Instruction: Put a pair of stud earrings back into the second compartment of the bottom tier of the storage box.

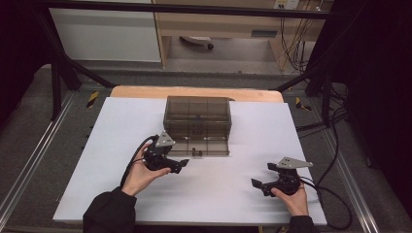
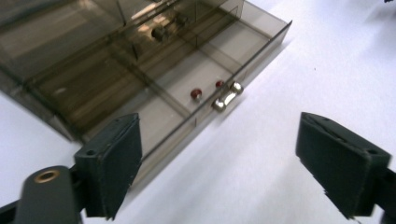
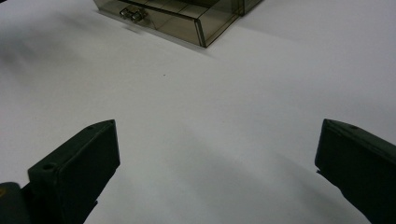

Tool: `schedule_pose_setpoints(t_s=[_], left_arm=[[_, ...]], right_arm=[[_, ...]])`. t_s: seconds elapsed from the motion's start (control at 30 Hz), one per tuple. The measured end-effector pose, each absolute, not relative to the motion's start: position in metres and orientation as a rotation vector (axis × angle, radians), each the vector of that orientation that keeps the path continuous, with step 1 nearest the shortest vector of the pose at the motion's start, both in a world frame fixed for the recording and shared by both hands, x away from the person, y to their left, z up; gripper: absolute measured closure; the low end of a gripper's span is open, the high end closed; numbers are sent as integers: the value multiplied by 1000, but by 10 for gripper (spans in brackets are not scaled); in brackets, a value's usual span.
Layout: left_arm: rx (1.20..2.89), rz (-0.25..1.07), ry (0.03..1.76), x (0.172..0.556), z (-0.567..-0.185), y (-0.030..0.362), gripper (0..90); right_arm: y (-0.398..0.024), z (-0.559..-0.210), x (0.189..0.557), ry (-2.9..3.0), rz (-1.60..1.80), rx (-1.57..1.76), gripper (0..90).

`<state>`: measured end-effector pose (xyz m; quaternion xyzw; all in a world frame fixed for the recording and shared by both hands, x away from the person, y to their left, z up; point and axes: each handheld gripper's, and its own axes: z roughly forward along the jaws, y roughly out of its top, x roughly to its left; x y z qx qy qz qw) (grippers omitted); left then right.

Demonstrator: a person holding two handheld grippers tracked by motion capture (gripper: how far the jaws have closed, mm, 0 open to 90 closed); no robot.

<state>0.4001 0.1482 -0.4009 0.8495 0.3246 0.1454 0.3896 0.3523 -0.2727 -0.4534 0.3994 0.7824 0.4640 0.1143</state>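
Sheet (image 1: 204, 194) white, covering wooden table (image 1: 145, 91).

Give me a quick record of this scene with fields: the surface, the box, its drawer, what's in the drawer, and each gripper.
surface: white table
box: smoky see-through drawer box, far middle of the table
drawer: drawer pulled out, metal handle on its front
contents: two small red pieces just behind the handle
left gripper: left gripper open, holding nothing, close to the drawer front
right gripper: right gripper open, holding nothing, above bare table
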Motion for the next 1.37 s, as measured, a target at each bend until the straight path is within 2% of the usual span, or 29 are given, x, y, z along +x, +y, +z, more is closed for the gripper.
schedule_pose_setpoints(t_s=[0.2,1.07,1.37], left_arm=[[2143,384,846,391,-408,168,105],[2069,418,942,365,-435,259,104],[2066,429,965,361,-441,274,105]], right_arm=[[-273,-453,352,2295,1360,1177,6],[-272,-454,353,2295,1355,1180,6],[-272,-454,352,2297,1357,1182,6]])
